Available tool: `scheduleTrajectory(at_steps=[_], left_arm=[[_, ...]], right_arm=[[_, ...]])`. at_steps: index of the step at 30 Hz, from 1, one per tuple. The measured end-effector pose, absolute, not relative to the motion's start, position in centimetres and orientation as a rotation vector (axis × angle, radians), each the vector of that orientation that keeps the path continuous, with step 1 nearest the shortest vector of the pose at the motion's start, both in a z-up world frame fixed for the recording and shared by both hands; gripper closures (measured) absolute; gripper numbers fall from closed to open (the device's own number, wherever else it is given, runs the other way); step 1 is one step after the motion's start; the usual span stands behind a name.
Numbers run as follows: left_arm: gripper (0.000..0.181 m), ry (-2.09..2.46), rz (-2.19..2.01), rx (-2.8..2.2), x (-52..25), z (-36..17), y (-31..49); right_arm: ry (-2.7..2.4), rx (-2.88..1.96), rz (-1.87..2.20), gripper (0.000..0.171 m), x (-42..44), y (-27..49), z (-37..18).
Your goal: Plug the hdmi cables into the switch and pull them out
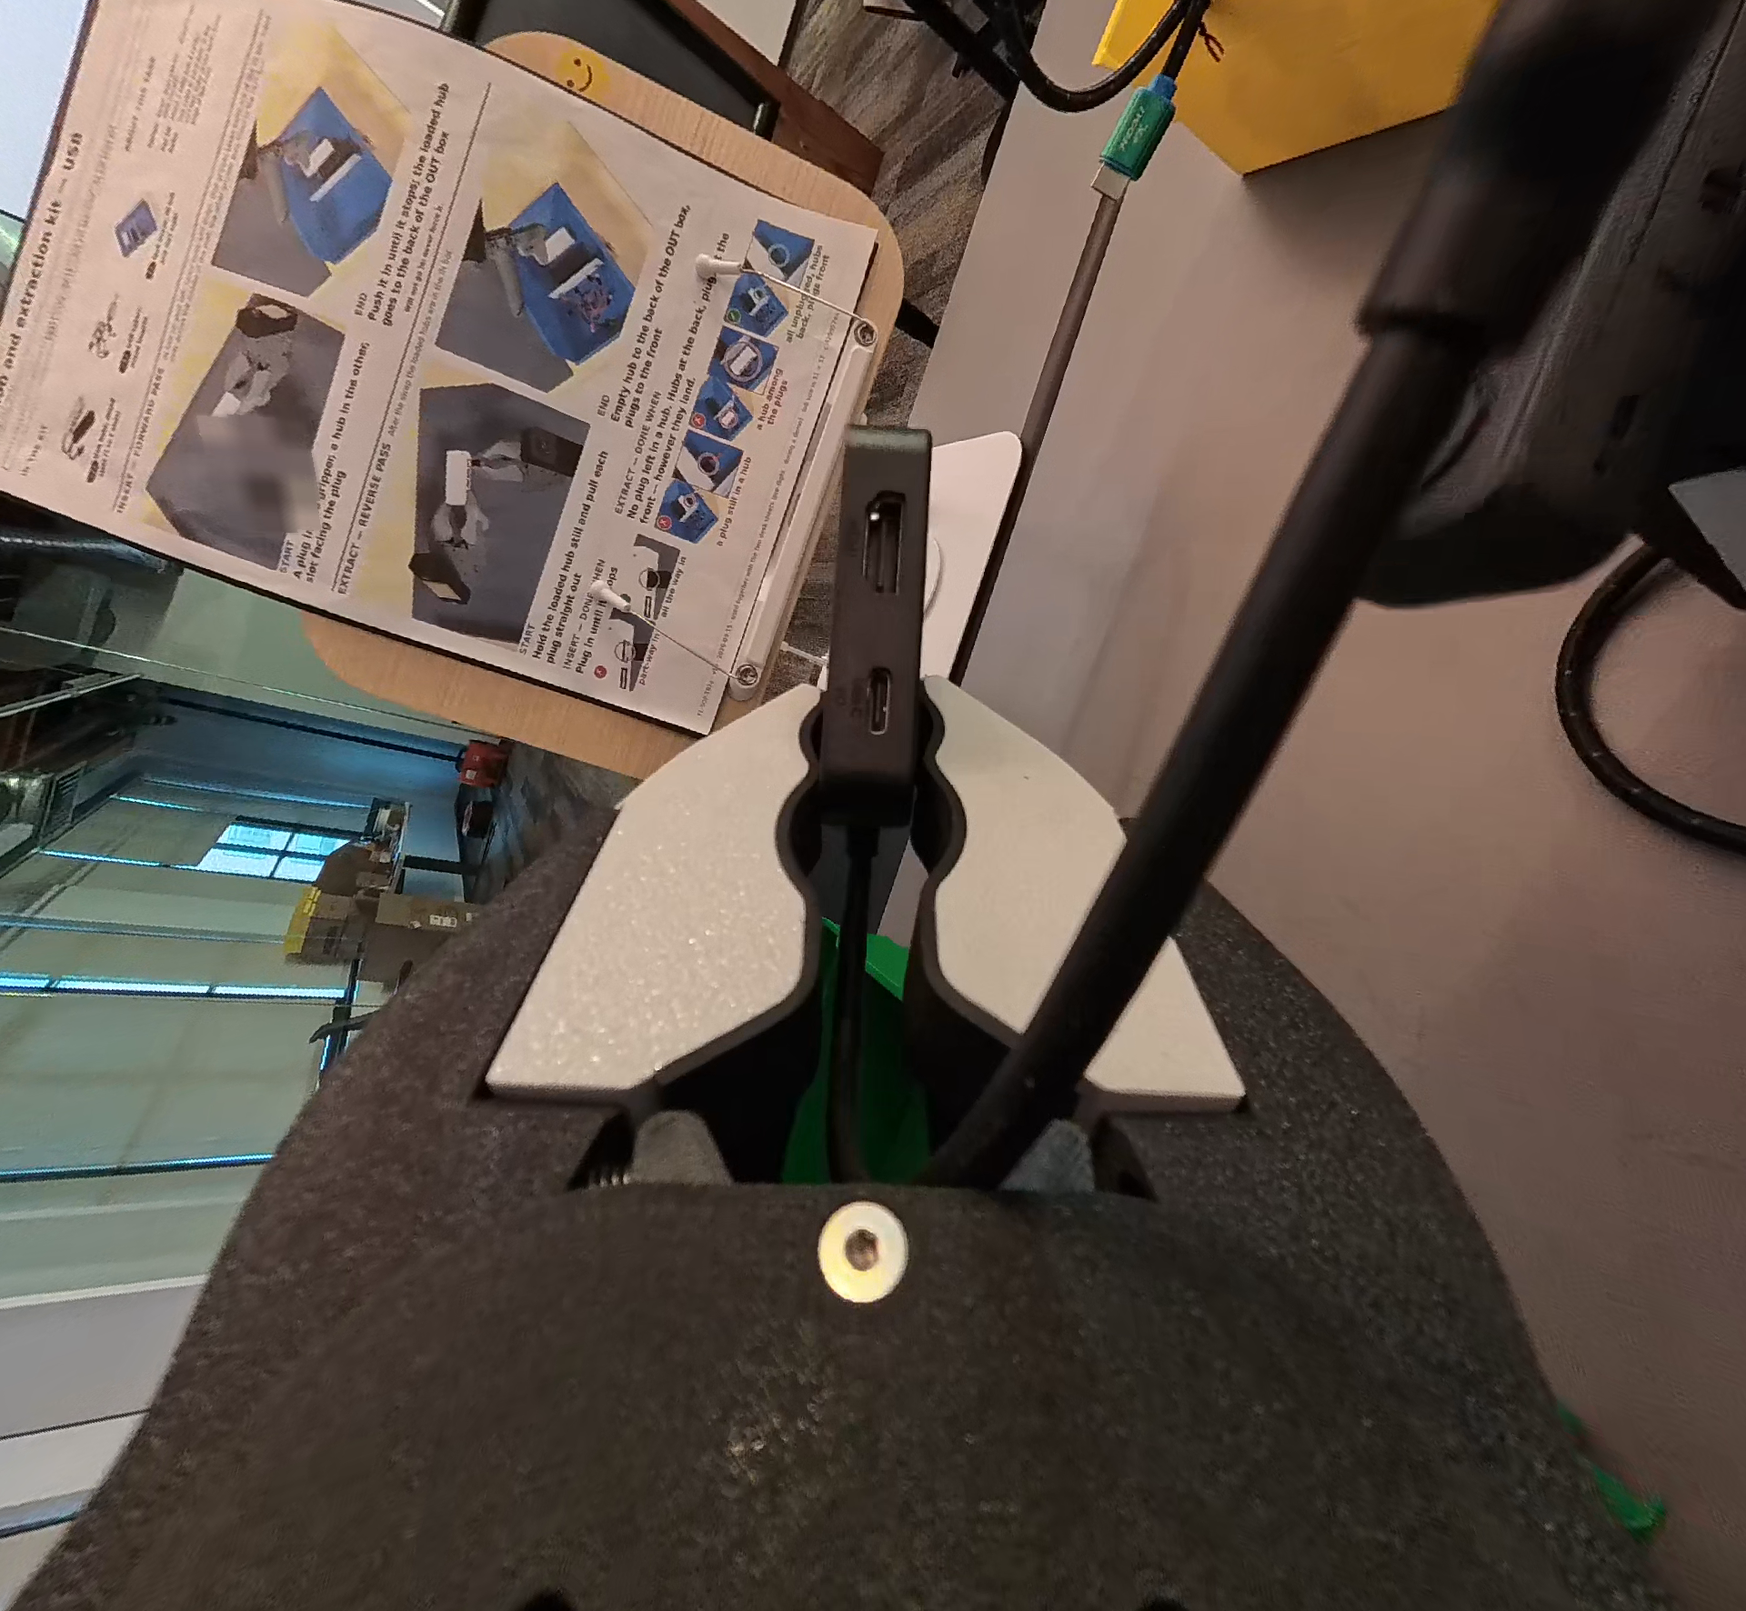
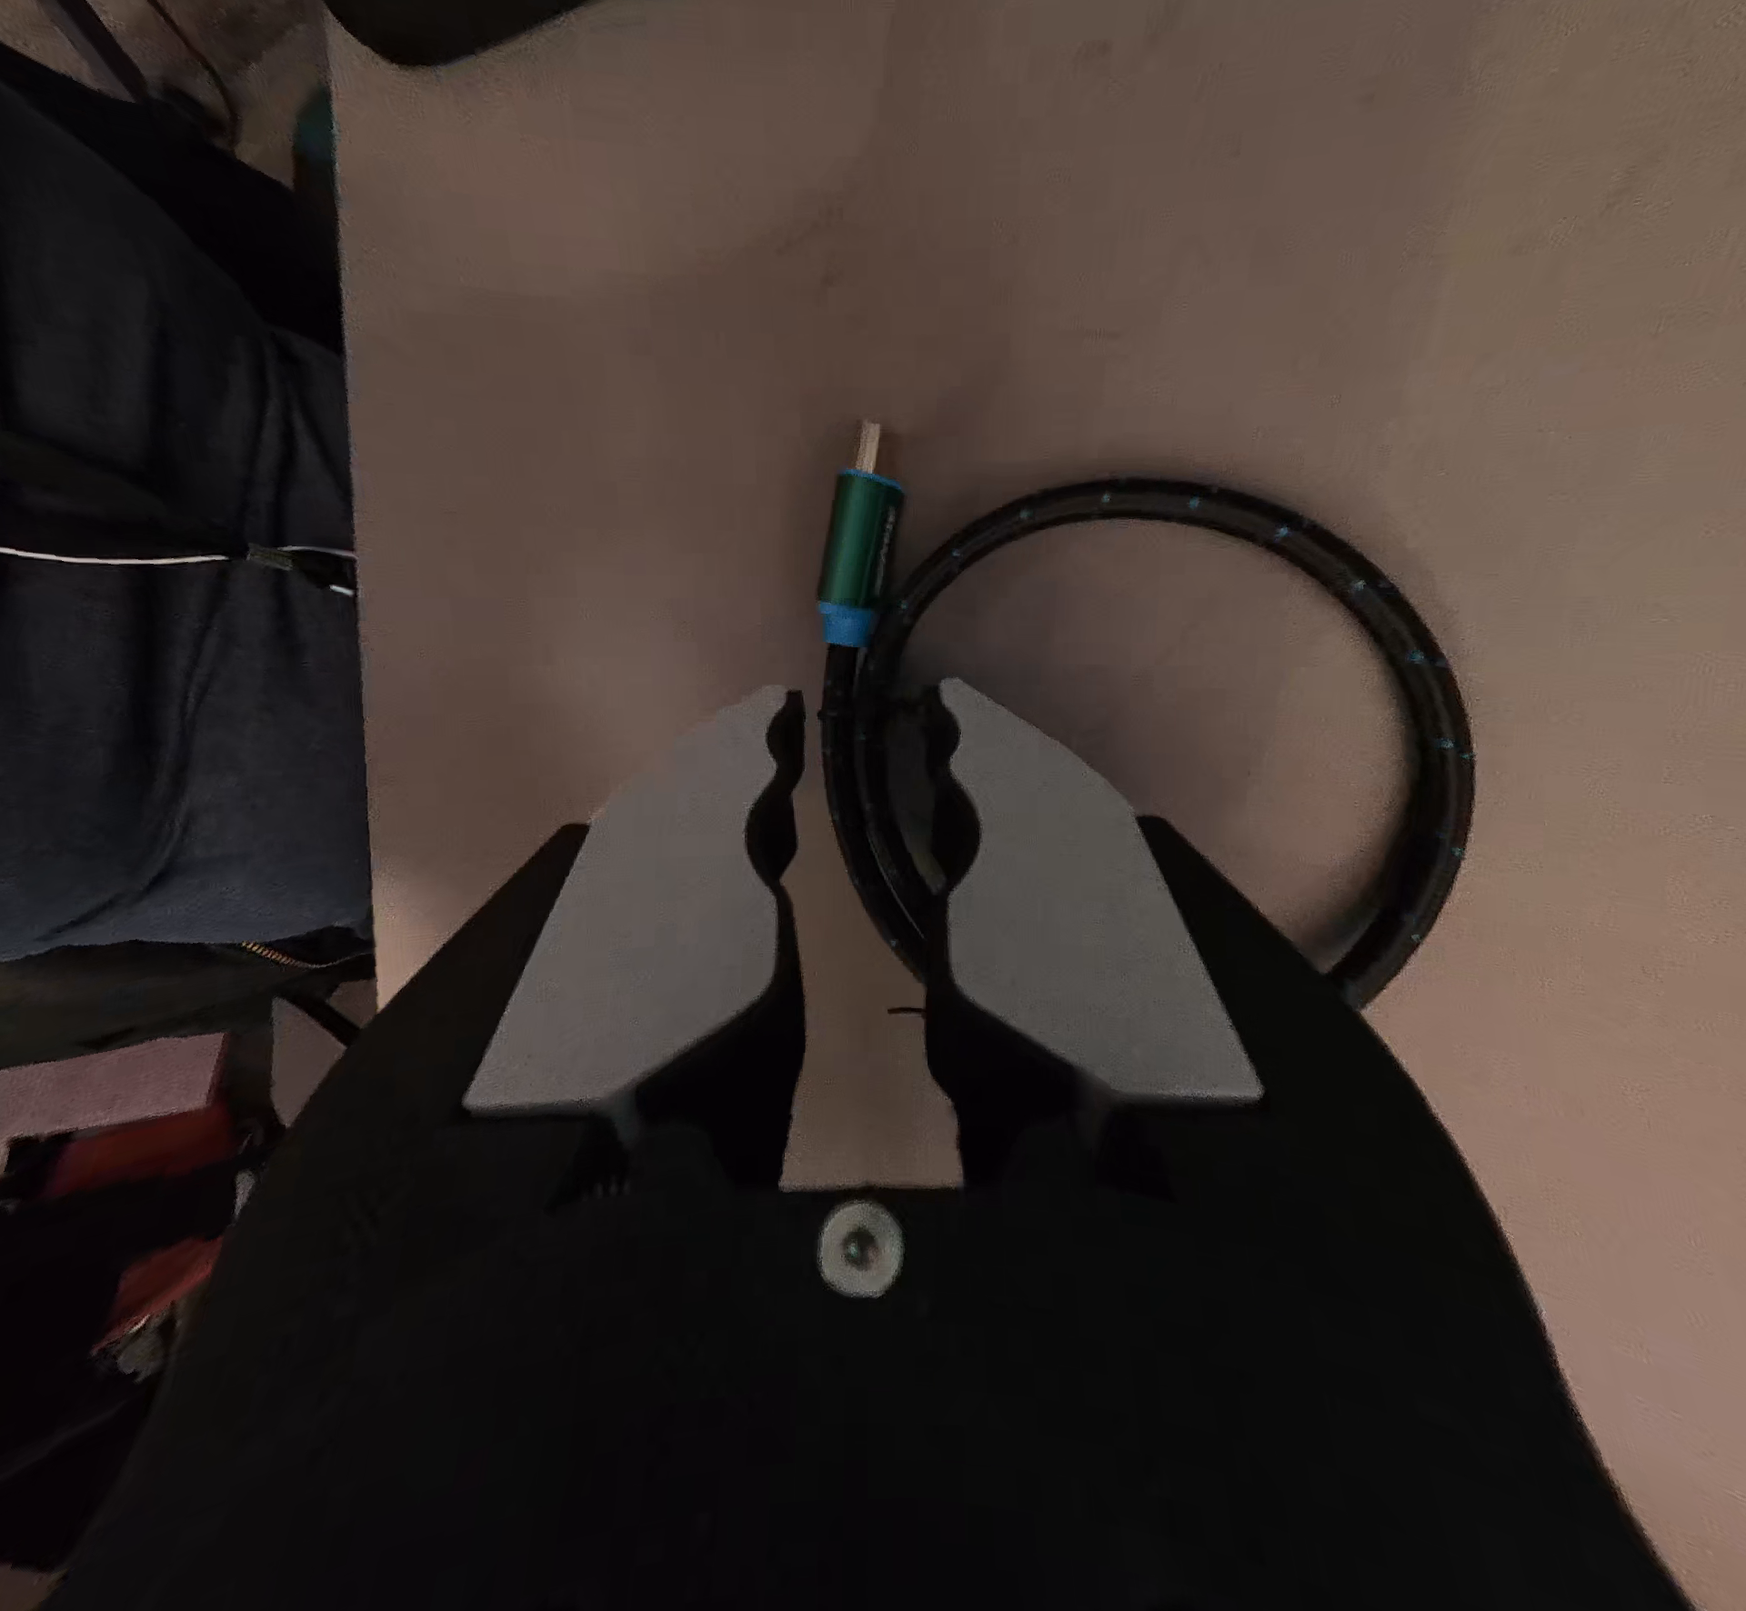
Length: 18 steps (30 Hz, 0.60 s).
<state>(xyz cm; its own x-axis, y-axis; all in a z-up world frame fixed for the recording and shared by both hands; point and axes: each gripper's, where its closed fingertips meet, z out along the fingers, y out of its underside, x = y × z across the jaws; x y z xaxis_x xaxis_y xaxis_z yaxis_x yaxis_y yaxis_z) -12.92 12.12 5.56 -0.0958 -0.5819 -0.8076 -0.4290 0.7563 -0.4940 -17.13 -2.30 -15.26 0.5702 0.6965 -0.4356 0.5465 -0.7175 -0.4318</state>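
My left gripper is shut on the lower end of a black switch and holds it upright, with its ports facing the camera and nothing plugged in. The switch's thin lead runs back between the fingers. My right gripper is open, low over the table. A braided black HDMI cable lies coiled there. Its green plug points away just beyond the fingertips, and the cable passes between the jaws, close to the right finger.
A thick black cable crosses in front of the left gripper up to a large dark blurred shape. Another green plug hangs by a yellow box. An instruction sheet on a board stands behind. A person's dark clothing borders the table's left edge. The tips of one gripper are about 25 centimetres away from the tips of the other.
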Motion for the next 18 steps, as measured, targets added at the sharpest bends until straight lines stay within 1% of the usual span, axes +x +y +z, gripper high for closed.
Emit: scheduleTrajectory(at_steps=[1,4,7,10,12,14,18], left_arm=[[0.167,1.726,-0.153,-0.803,-12.9,5.5,12.1],[0.167,1.732,-0.149,-0.802,-12.8,5.4,12.1],[0.167,1.734,-0.147,-0.801,-12.7,5.3,12.1],[0.167,1.733,-0.143,-0.802,-12.8,5.3,12.2],[0.167,1.730,-0.147,-0.806,-12.9,5.4,12.2],[0.167,1.722,-0.150,-0.807,-13.0,5.5,12.4],[0.167,1.713,-0.158,-0.809,-13.1,5.8,12.4]], right_arm=[[-1.045,-2.578,0.875,0.146,-17.2,-2.4,-15.7],[-1.055,-2.575,1.006,0.155,-18.5,-2.8,-15.8],[-1.038,-2.582,1.144,0.157,-19.4,-3.2,-15.8],[-1.098,-2.542,1.122,0.159,-19.7,-3.6,-15.9],[-1.163,-2.485,0.997,0.160,-19.7,-3.7,-15.9],[-1.216,-2.422,0.807,0.164,-19.5,-3.7,-15.6],[-1.262,-2.393,0.114,0.164,-15.7,-2.7,-15.6]])
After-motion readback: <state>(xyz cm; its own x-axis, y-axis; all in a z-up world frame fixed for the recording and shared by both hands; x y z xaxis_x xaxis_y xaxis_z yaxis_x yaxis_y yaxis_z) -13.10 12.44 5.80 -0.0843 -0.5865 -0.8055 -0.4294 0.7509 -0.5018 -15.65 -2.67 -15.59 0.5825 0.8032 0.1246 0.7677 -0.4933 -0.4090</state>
